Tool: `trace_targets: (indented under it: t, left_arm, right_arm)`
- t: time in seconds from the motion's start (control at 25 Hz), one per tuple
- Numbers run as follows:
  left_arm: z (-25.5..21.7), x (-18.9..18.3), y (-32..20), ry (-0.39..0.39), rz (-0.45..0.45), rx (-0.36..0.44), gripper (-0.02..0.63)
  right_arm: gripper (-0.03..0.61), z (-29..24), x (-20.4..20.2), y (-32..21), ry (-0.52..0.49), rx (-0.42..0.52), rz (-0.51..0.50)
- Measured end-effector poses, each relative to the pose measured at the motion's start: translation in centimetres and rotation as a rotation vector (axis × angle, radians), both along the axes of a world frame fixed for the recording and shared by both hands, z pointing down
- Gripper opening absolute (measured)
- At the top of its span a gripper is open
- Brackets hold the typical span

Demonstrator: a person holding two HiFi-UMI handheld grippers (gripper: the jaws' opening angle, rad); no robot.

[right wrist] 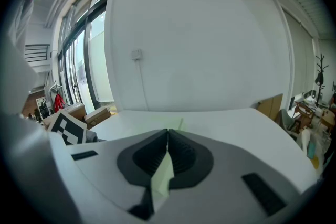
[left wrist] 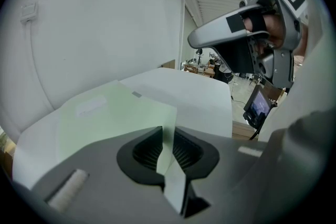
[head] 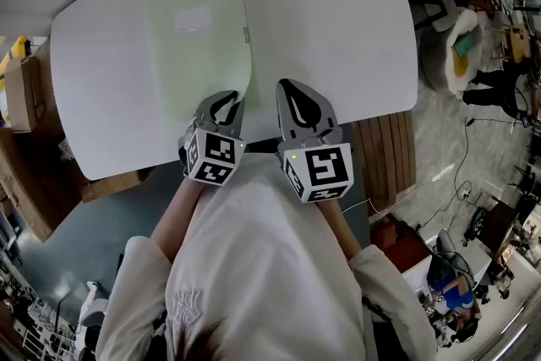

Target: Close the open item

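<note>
Head view: our left tongs (head: pixel 228 97) grasp the near corner of the green folder (head: pixel 199 42) lying on the table (head: pixel 338 30). Our right tongs (head: pixel 291 87), just beside it, are clenched on a pale green sliver (right wrist: pixel 163 176).

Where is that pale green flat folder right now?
In the head view the pale green flat folder lies on the left half of the white table, with its near right corner pinched in the left gripper.
</note>
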State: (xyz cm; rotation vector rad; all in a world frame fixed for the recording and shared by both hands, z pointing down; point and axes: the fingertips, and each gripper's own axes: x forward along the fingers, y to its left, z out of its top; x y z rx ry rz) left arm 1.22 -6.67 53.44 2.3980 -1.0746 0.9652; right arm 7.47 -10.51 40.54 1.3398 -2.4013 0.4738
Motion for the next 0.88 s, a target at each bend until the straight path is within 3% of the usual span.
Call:
trace_targets:
  t: [0.88]
  left_arm:
    - [0.60, 0.35, 0.03, -0.024, 0.021, -0.006, 0.052]
  right_arm:
    - [0.009, 0.12, 0.42, -0.02, 0.000, -0.002, 0.006]
